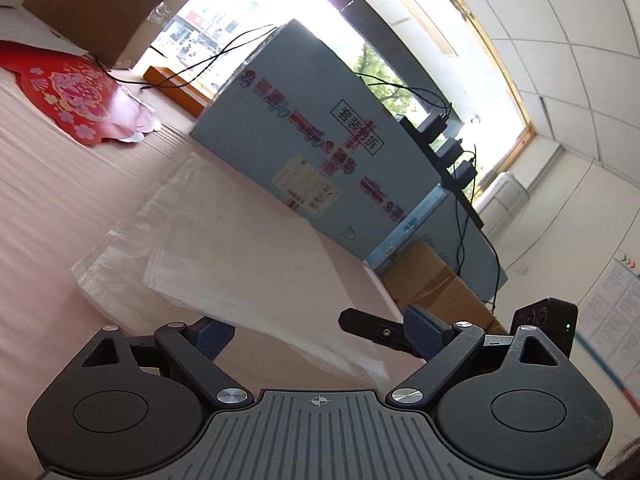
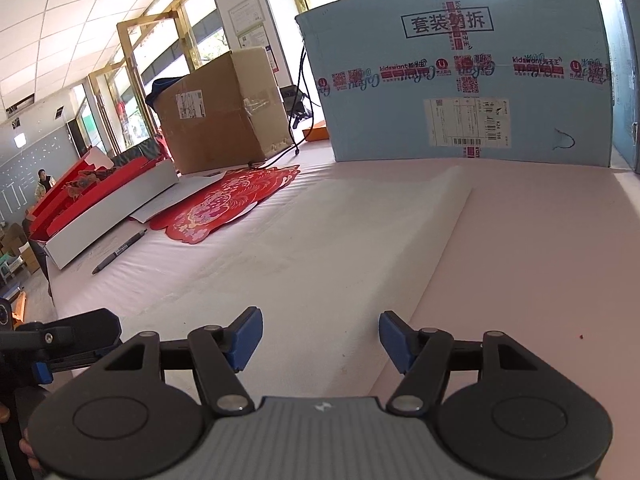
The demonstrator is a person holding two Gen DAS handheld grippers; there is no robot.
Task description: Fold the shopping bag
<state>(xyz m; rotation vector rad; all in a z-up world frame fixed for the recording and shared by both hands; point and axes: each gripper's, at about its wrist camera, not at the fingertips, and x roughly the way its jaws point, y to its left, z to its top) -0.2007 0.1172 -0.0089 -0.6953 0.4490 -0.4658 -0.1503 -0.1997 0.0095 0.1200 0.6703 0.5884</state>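
A white shopping bag point(image 2: 320, 248) lies flat, one layer doubled over, on the table point(image 2: 540, 260). Both hand-held grippers, left point(image 1: 320, 338) and right point(image 2: 320, 338), hover spread, empty, at its near edge. Whether folding continues or is finished is unclear.

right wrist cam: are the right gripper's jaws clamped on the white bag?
No. The right gripper has its jaws spread wide apart, with the flat white woven shopping bag lying on the pink table between and beyond them, ungripped.

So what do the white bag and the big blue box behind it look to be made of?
The white bag: seemingly thin, matte non-woven fabric or plastic, translucent, with a stitched-looking ribbed edge. The blue box: apparently matte printed cardboard, with printed tape and a paper shipping label.
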